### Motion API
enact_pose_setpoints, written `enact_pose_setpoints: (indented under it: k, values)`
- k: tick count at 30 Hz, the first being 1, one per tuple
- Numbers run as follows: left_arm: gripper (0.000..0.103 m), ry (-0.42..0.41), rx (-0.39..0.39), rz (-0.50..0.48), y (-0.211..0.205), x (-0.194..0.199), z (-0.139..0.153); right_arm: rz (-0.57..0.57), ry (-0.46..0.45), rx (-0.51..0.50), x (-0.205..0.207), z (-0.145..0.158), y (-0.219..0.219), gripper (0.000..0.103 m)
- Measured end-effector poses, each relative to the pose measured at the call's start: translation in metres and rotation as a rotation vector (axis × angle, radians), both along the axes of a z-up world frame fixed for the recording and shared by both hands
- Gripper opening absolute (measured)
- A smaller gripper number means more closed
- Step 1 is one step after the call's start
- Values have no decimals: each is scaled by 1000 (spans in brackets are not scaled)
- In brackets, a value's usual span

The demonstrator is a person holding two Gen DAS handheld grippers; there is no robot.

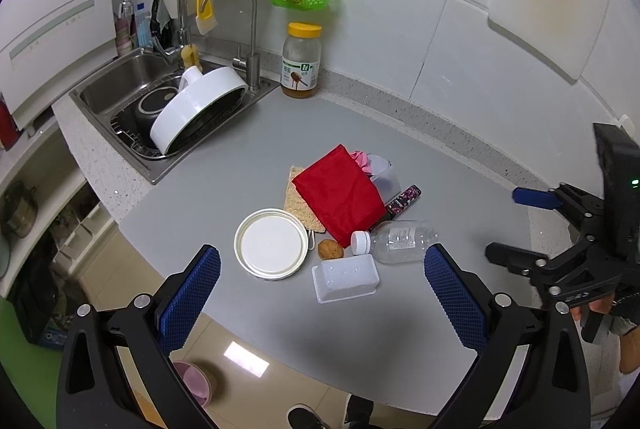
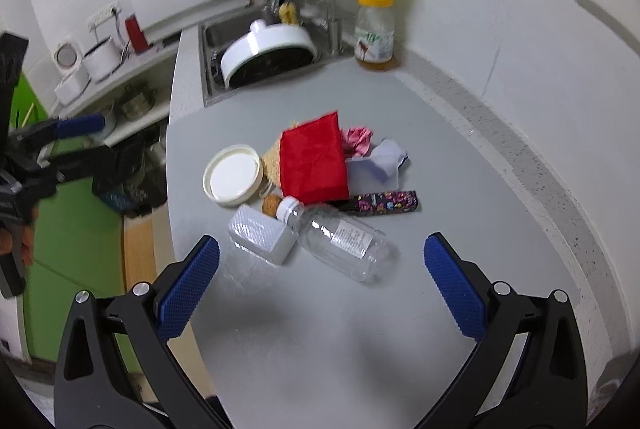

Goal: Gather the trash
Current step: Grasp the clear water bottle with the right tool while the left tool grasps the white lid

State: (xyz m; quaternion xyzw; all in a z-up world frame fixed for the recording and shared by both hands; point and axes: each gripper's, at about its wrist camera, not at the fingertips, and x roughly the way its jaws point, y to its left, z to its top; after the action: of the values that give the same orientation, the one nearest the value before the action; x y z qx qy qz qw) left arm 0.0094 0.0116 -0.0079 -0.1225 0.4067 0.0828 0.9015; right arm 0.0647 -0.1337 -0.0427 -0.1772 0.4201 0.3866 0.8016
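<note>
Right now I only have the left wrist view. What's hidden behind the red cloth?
Observer: A crumpled pink wrapper and pale paper lie against the far right side of the cloth.
Operator: Is the right gripper empty?
Observer: Yes. The right gripper is open with nothing between its pads, and the bottle lies on its side just ahead.
Operator: Is the patterned box free?
Observer: Mostly. The box lies bare beyond the bottle, and only its left end meets the cloth's edge.

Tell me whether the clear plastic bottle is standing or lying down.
Lying down: the clear plastic bottle rests on its side on the counter, white cap on, apparently empty.
</note>
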Motion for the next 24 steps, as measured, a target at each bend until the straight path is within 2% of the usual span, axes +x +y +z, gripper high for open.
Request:
enact_pose_setpoints:
  k: [6,12,17,21,22,23,24]
  values:
    - [98,19,-10,9,3,5,-6,69,39,-88,27,-37,18,100]
    - [98,36,-16,38,9,10,-11,215,49,-247,46,-89,42,100]
    - [98,60,-36,67,15,12,-21,332,5,-368,50,-123,62,100]
    - [98,80,-50,88,19,11,-29,412,-17,-425,49,-140,74,100]
    - [98,83,-53,93,20,11,-31,425,-22,-436,49,-143,76,97]
    - [98,86,-57,97,20,11,-32,437,-24,-447,48,-146,78,87]
    - [98,91,-60,101,21,10,-34,450,-14,-459,49,-150,80,81]
